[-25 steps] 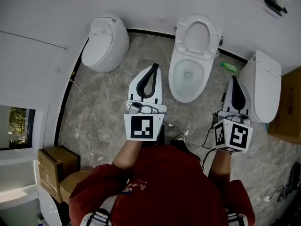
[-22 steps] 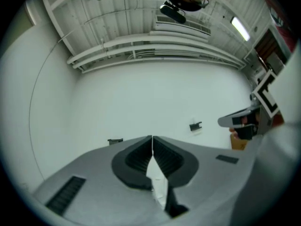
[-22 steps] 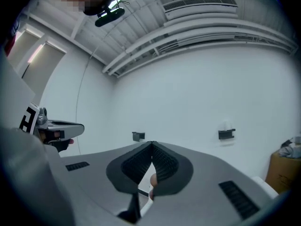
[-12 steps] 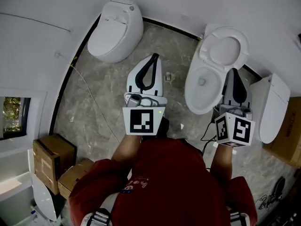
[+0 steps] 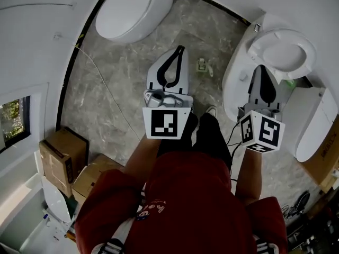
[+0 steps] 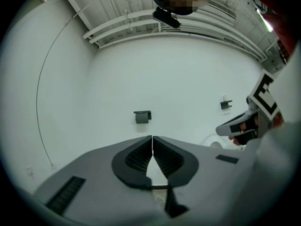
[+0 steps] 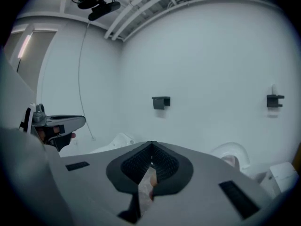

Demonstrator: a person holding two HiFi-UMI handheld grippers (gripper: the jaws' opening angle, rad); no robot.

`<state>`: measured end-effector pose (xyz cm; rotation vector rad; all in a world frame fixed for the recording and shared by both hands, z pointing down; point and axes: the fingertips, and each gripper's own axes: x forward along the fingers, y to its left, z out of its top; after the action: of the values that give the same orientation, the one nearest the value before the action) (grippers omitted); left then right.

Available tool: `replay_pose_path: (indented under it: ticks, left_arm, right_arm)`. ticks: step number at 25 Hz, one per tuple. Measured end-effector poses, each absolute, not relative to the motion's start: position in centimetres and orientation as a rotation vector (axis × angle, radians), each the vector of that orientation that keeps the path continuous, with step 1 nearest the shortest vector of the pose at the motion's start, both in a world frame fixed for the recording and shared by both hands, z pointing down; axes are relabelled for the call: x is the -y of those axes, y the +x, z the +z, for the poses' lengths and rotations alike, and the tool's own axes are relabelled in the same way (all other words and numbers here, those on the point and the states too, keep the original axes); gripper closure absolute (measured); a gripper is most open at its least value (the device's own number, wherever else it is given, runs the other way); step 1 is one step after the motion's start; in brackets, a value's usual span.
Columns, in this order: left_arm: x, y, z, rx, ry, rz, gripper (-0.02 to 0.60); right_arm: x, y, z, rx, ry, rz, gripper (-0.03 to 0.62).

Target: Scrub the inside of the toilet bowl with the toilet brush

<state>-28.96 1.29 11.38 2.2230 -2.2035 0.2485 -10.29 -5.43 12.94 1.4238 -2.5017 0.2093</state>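
Note:
An open white toilet point(image 5: 234, 89) with its seat ring point(image 5: 283, 49) raised stands at the right of the head view. My right gripper point(image 5: 263, 69) hangs over its bowl, jaws shut and empty, and hides much of it. My left gripper point(image 5: 179, 50) is over the marble floor to the toilet's left, also shut with nothing in it. In the left gripper view the jaws point(image 6: 152, 138) meet at the tips; in the right gripper view they point(image 7: 151, 146) do too. I see no toilet brush in any view.
A closed white toilet point(image 5: 132, 7) stands at the back left, a third white unit point(image 5: 313, 123) at the far right. Cardboard boxes point(image 5: 61, 157) sit at the lower left. A small fitting point(image 5: 203, 65) lies on the floor. Black holders point(image 7: 161, 102) hang on the wall.
Both grippers have swung leftward and down, still shut. In the head view the open toilet has slid from between the grippers to under the right one.

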Motion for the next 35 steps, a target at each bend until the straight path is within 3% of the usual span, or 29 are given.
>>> replay_pose_path:
  ticks: [16,19,27,35]
  left_arm:
    - [6.3,-28.7,45.3,2.114,2.021,0.317,0.584]
    - [5.9,-28.3,50.6,2.058,1.992,0.378,0.584]
    - [3.2,-28.1,57.6,1.967,1.887,0.433,0.584]
    - [3.9,-28.1,59.0,1.945,1.867,0.445,0.584]
  right_arm:
    - [8.8,-13.7,55.2,2.081,1.09,0.69,0.594]
    - [7.3,-14.3,62.2,2.012,0.99,0.799,0.476]
    - [4.6,-15.6,74.8,1.794,0.835,0.878,0.36]
    - [3.8,-15.9,78.1,1.721,0.787,0.914,0.35]
